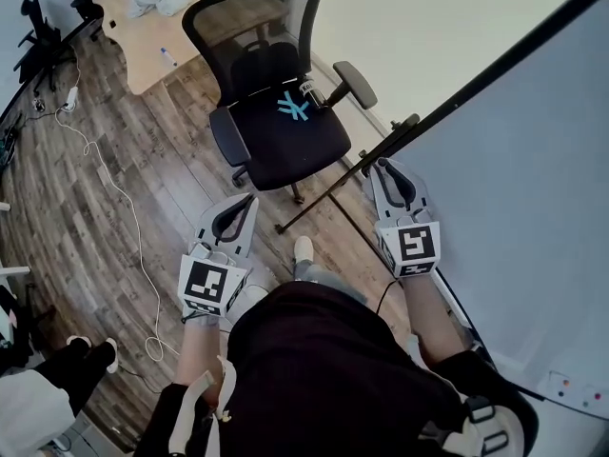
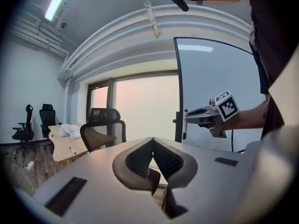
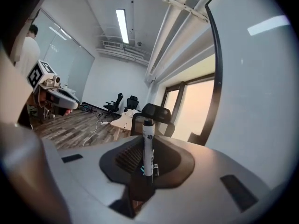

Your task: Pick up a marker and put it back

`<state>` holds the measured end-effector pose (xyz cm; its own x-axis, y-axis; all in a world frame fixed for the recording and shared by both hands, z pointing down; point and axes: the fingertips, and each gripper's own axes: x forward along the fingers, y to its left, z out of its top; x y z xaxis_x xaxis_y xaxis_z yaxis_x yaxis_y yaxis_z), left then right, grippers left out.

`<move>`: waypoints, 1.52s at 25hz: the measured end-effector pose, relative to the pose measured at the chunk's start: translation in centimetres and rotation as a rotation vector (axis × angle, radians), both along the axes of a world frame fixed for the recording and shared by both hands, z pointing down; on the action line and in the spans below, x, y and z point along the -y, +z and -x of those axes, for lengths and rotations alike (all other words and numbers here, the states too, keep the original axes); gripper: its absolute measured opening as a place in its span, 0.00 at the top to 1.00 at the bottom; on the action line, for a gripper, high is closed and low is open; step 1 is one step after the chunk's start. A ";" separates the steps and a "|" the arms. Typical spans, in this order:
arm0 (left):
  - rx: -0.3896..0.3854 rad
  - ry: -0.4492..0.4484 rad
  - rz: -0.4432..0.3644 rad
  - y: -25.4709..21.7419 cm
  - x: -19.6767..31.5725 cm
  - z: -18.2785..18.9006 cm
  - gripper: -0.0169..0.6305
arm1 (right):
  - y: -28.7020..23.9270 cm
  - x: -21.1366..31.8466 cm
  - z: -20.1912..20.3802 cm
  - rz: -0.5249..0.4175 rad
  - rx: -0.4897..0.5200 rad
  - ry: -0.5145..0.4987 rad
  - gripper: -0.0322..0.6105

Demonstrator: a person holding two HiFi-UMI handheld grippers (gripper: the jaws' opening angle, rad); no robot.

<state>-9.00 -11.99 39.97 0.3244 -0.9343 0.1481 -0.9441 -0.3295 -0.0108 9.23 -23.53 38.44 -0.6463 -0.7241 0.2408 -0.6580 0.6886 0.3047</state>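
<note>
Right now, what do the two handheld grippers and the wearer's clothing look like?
Both the left gripper and right gripper are light grey with dark ribbed jaw linings, each carrying a white cube with black square markers. A black cable trails from the right one. The person wears a black top.

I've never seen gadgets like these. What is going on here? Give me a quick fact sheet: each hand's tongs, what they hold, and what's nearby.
left tongs: shut, nothing between them
right tongs: shut on the marker
marker: white barrel, dark cap, upright between the pads
whiteboard: on the person's right, next to the right tongs
office chair: black, straight ahead on the wooden floor
desk: light wood, beyond the chair
task stage: marker in hand, not yet put back
</note>
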 end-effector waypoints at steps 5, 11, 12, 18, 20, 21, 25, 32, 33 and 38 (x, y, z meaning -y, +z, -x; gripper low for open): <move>0.005 -0.054 -0.006 -0.3 -1.6 2.4 0.96 | -1.7 -1.8 3.9 -0.024 0.042 -0.098 0.83; 0.022 -0.152 -0.008 -0.6 -4.5 6.0 0.96 | -2.3 -4.8 9.4 0.020 0.116 -0.233 0.83; 0.021 -0.171 -0.010 -0.8 -5.1 6.6 0.96 | -2.3 -5.4 10.3 0.031 0.129 -0.255 0.83; 0.010 -0.279 -0.020 -1.0 -8.6 9.7 0.96 | -2.2 -9.0 15.0 0.087 0.176 -0.399 0.83; 0.013 -0.321 -0.025 -1.2 -9.6 10.4 0.96 | -2.1 -10.0 16.4 0.101 0.184 -0.454 0.83; 0.014 -0.341 -0.026 -1.2 -10.0 10.8 0.96 | -2.1 -10.5 17.1 0.109 0.188 -0.479 0.83; 0.015 -0.403 -0.021 -1.2 -12.2 12.3 0.96 | -1.7 -13.1 19.7 0.142 0.200 -0.566 0.83; 0.020 -0.479 -0.017 -1.3 -15.6 14.2 0.96 | -1.0 -17.3 23.0 0.167 0.191 -0.692 0.83; 0.022 -0.488 -0.015 -1.3 -15.9 14.4 0.96 | -0.9 -17.8 23.3 0.173 0.191 -0.705 0.83; 0.019 -0.530 -0.026 -1.4 -17.4 15.4 0.96 | 0.0 -19.8 24.8 0.193 0.182 -0.767 0.83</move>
<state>-24.36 5.44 38.57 -0.1963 -0.9727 0.1240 -0.9805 0.1939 -0.0313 -15.53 -3.69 38.43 -0.9870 -0.0201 0.1598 -0.0092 0.9976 0.0684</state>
